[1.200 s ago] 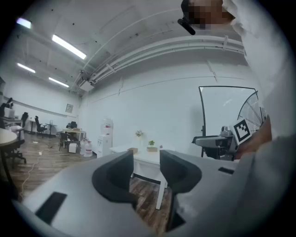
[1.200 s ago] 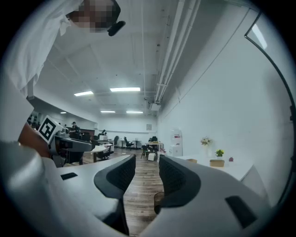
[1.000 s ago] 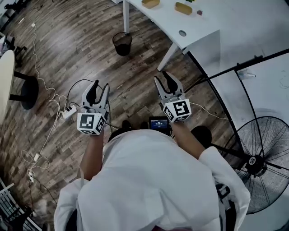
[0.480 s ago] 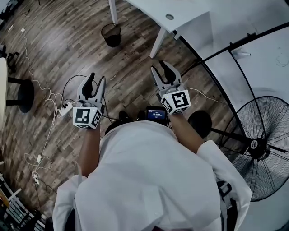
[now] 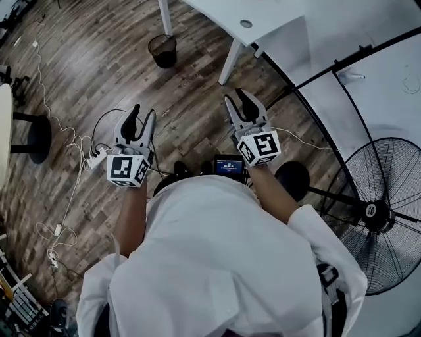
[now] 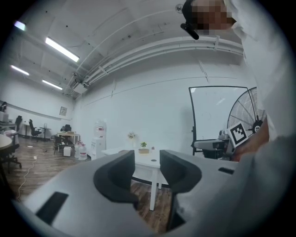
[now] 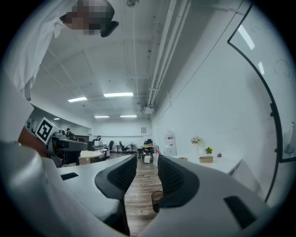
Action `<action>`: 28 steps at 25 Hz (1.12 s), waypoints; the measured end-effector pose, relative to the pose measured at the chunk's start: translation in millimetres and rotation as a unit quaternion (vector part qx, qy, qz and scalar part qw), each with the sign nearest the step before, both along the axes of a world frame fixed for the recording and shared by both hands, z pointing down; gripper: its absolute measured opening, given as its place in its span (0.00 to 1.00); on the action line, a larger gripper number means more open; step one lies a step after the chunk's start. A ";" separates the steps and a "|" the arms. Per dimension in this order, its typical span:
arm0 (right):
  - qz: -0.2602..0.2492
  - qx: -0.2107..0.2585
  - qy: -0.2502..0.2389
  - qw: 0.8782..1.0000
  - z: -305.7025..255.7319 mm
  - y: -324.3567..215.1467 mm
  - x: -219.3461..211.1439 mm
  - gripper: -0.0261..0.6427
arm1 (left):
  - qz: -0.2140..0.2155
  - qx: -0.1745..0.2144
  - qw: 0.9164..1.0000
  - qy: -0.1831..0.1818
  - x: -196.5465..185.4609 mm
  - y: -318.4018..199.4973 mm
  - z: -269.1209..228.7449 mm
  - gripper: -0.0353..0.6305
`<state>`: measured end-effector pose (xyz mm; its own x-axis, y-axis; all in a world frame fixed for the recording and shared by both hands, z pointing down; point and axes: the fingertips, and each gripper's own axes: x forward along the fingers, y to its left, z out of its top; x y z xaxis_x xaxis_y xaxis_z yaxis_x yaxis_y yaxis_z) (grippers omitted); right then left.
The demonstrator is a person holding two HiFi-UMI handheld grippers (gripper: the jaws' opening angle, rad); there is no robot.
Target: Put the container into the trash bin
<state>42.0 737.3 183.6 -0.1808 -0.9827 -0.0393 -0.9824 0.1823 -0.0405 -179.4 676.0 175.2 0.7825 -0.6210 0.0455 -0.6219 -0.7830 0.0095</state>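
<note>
The left tongs (image 5: 143, 112) are released. Their two curved, matte dark pads have smooth hollows, and the clear gap between them holds nothing. The right tongs (image 5: 235, 99) have ribbed dark pads set in pale grey moulded shells. Their jaws are closing but stand apart, with nothing between them. Each pair carries a white cube printed with black square markers.

Both are held level above a floor (image 5: 99, 72) of dark, streaky wood-grain planks, well short of the trash bin (image 5: 162, 50). The bin is a small round bucket of dark mesh that tapers downward. In the right gripper view it shows through the gap, far beyond the pads.

In the head view, a slanted white leg of the smooth white surface (image 5: 276, 16) stands just right of the bin. The container (image 7: 206, 159) is a low tan box on that surface, beyond the bin and to its right, well apart from it. It is too small to tell its material or contents. The head view cuts the surface off at the top edge, so the container does not show there.

Left of the bin, thin pale cables (image 5: 77, 141) loop across the planks. Far right of the bin, a round wire-caged fan (image 5: 370, 210) is clipped by the frame edge.
</note>
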 end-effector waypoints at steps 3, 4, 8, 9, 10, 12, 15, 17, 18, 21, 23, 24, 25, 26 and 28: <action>0.000 -0.002 0.002 1.000 0.1 -1.2 -0.1 0.28 | -0.001 0.001 1.000 -0.002 -1.4 -0.9 -1.4 0.31; 0.000 -0.002 0.002 1.000 -0.2 -2.3 -0.7 0.27 | -0.002 0.000 1.000 -0.002 -2.2 -2.2 -2.0 0.31; -0.003 -0.001 0.004 1.000 0.0 -3.3 -4.3 0.27 | -0.002 0.000 1.000 -0.003 -5.1 -3.7 -1.7 0.31; -0.003 0.000 0.003 1.000 0.0 -3.4 -4.3 0.27 | -0.001 0.000 1.000 -0.003 -5.1 -3.6 -1.5 0.31; -0.002 0.000 0.002 1.000 -0.3 -3.4 -3.9 0.27 | 0.000 0.001 1.000 -0.003 -4.8 -3.6 -1.5 0.31; -0.001 0.000 -0.001 1.000 -0.7 -3.1 -2.5 0.27 | 0.001 0.000 1.000 -0.004 -3.7 -3.4 -1.8 0.31; -0.001 0.000 -0.005 1.000 -0.2 -2.6 -0.2 0.26 | 0.002 0.001 1.000 -0.005 -1.5 -2.9 -2.2 0.31; -0.001 0.000 -0.008 1.000 0.1 -3.2 0.7 0.26 | 0.002 0.001 1.000 -0.006 -0.9 -3.3 -2.5 0.31; -0.001 0.000 -0.009 1.000 0.4 -3.5 1.0 0.26 | 0.001 0.001 1.000 -0.005 -0.9 -3.7 -2.6 0.31; -0.001 -0.001 -0.011 1.000 1.7 -3.3 4.5 0.25 | -0.002 0.000 1.000 -0.006 0.8 -4.0 -2.2 0.31; 0.000 0.000 -0.013 1.000 2.4 -2.9 9.3 0.25 | -0.004 0.000 1.000 -0.007 4.7 -4.3 -1.4 0.31; 0.000 0.001 -0.014 1.000 2.6 -2.7 11.5 0.25 | -0.004 0.000 1.000 -0.007 6.8 -4.4 -0.8 0.31; 0.001 0.002 -0.015 1.000 2.5 -2.3 13.2 0.25 | -0.004 0.000 1.000 -0.008 8.7 -4.4 -0.3 0.31; 0.001 0.004 -0.016 1.000 2.5 -2.0 14.7 0.25 | -0.004 0.000 1.000 -0.009 10.5 -4.3 0.1 0.31; 0.000 0.004 -0.016 1.000 3.0 -2.1 18.2 0.25 | -0.004 0.000 1.000 -0.011 14.7 -4.4 0.9 0.31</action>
